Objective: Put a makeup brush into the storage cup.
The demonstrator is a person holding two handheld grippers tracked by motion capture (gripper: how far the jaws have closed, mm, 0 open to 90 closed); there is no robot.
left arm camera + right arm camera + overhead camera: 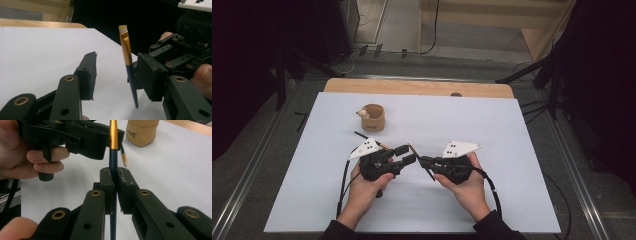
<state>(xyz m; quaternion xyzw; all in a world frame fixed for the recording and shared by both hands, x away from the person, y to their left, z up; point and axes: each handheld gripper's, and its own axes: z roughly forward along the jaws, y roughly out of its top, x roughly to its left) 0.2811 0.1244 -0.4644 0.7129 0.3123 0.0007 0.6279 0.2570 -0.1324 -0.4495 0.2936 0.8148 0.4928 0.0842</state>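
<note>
Above the white surface (512, 190), near its front edge | our right hand-held gripper (113, 176) clamps the brush (113, 157) by its dark handle, upright for a handover | our left hand-held gripper (117, 72) stands apart, jaws flanking the brush, not pressing | a cup (373, 117) stands farther back.

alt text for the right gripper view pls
The right gripper is shut on a dark brush with a gold ferrule, held upright between its two black jaws. The left gripper, in a hand, reaches in at the ferrule from the upper left. Behind, on the white table, stand a tan cup and a second brush.
</note>
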